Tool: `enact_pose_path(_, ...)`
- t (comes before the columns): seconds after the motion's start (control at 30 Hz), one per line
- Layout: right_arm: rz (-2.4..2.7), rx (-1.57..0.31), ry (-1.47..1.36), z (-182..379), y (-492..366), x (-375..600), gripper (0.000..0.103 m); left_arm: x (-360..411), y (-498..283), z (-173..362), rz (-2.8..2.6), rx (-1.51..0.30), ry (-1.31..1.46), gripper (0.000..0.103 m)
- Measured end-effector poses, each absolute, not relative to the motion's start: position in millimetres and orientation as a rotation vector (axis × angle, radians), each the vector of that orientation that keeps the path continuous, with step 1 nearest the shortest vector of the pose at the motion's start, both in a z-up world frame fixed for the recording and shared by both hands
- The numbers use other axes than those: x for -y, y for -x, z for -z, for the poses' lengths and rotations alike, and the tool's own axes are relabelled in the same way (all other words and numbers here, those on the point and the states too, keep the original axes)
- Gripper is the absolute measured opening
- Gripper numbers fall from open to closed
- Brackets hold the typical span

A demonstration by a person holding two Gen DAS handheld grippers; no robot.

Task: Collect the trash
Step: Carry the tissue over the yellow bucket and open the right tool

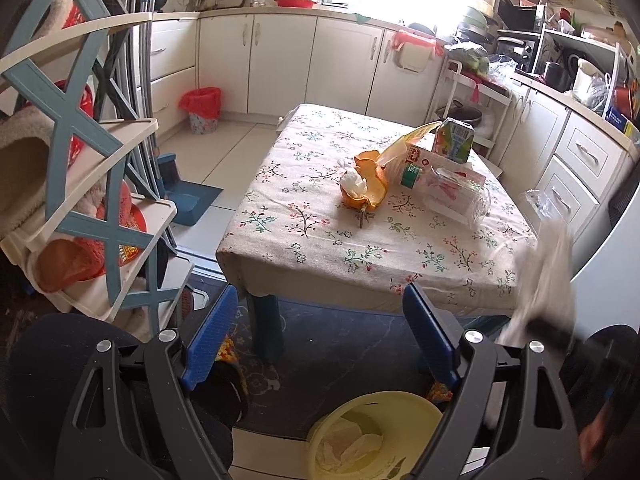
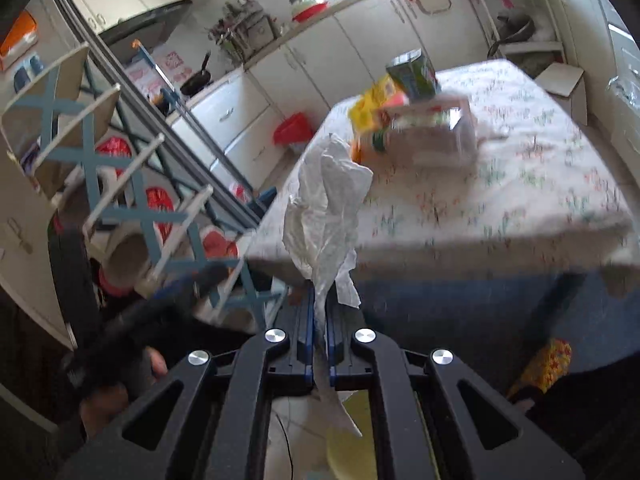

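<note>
A crumpled white tissue (image 2: 326,216) is seen clamped in the right tongs (image 2: 320,312), held up off the near edge of the floral-clothed counter (image 2: 520,200). The left tongs (image 1: 320,320) are held wide apart and empty above a yellow bin (image 1: 384,412), while orange peel (image 1: 366,184), a carton (image 1: 454,140) and a plastic bottle (image 1: 452,192) are left on the counter.

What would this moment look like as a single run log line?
right tongs: shut on crumpled white tissue | left tongs: open, holding nothing | yellow plastic bin: on the floor below | orange peel: on floral-cloth table
</note>
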State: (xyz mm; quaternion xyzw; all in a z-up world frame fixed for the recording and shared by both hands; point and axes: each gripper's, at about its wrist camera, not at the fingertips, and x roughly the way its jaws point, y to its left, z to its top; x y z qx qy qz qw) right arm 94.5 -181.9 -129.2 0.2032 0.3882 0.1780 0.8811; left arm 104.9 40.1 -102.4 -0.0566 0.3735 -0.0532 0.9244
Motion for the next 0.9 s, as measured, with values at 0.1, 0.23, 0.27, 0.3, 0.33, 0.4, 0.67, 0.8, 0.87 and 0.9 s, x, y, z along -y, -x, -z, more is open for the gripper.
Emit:
enact_pose_path(0.1, -0.374, -0.886, -0.395, 150, -85, 175, 0.006, -40, -105, 102, 0.11, -0.767, 0.116, 0.081)
enact_pose_path(0.23, -0.389, -0.973, -0.341, 168, -85, 160, 0.006, -39, -104, 101, 0.111, -0.763, 0.11, 0.081)
enact_pose_path(0.27, -0.397, -0.996, -0.331, 171, -84, 155, 0.006, -39, -103, 101, 0.111, -0.762, 0.108, 0.082)
enact_pose_path(0.3, -0.397, -1.034, -0.297, 177, -85, 149, 0.006, -39, -103, 100, 0.11, -0.761, 0.105, 0.082)
enact_pose_path(0.33, -0.397, -1.065, -0.275, 184, -85, 144, 0.006, -38, -103, 100, 0.11, -0.761, 0.104, 0.082)
enact_pose_path(0.4, -0.391, -1.155, -0.235, 201, -87, 136, 0.006, -39, -102, 100, 0.11, -0.76, 0.103, 0.082)
enact_pose_path(0.67, -0.347, -1.336, -0.124, 242, -85, 126, 0.046, -37, -101, 100, 0.111, -0.758, 0.097, 0.083)
enact_pose_path(0.8, -0.325, -1.357, -0.099, 247, -84, 124, 0.049, -35, -99, 100, 0.11, -0.756, 0.093, 0.083)
enact_pose_path(0.87, -0.323, -1.345, -0.111, 246, -83, 127, 0.05, -35, -99, 99, 0.11, -0.757, 0.094, 0.083)
enact_pose_path(0.9, -0.321, -1.339, -0.114, 244, -81, 127, 0.052, -35, -99, 100, 0.111, -0.757, 0.094, 0.083)
